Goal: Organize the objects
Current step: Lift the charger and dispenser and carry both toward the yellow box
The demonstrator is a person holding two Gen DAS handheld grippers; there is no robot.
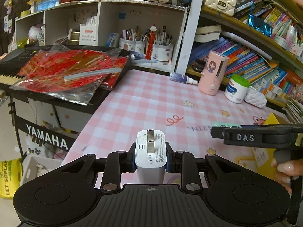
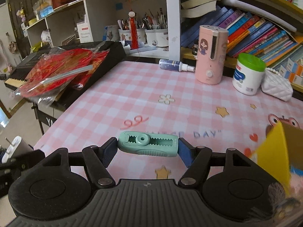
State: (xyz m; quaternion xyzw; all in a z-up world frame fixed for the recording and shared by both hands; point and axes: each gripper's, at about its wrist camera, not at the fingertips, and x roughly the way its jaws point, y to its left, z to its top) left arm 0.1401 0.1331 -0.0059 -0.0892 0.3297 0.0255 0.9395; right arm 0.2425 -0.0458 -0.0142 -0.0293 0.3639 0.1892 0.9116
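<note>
My left gripper (image 1: 151, 158) is shut on a white plug charger (image 1: 151, 155), prongs pointing forward, held above the near edge of the pink checked table (image 1: 144, 98). My right gripper (image 2: 147, 146) is shut on a mint-green correction tape dispenser (image 2: 147, 144), gripped end to end and lifted over the table. In the left wrist view the right gripper's black body (image 1: 251, 137) and a hand (image 1: 284, 170) show at the right edge. The charger (image 2: 13, 147) also shows at the lower left of the right wrist view.
A yellow box (image 2: 274, 155) stands at the table's right front. At the back right stand a pink canister (image 2: 211, 56), a green-lidded jar (image 2: 248, 73), a white pouch (image 2: 276, 87) and a lying spray bottle (image 2: 175, 65). A keyboard (image 1: 11, 64) under red packets (image 1: 62, 71) borders the left.
</note>
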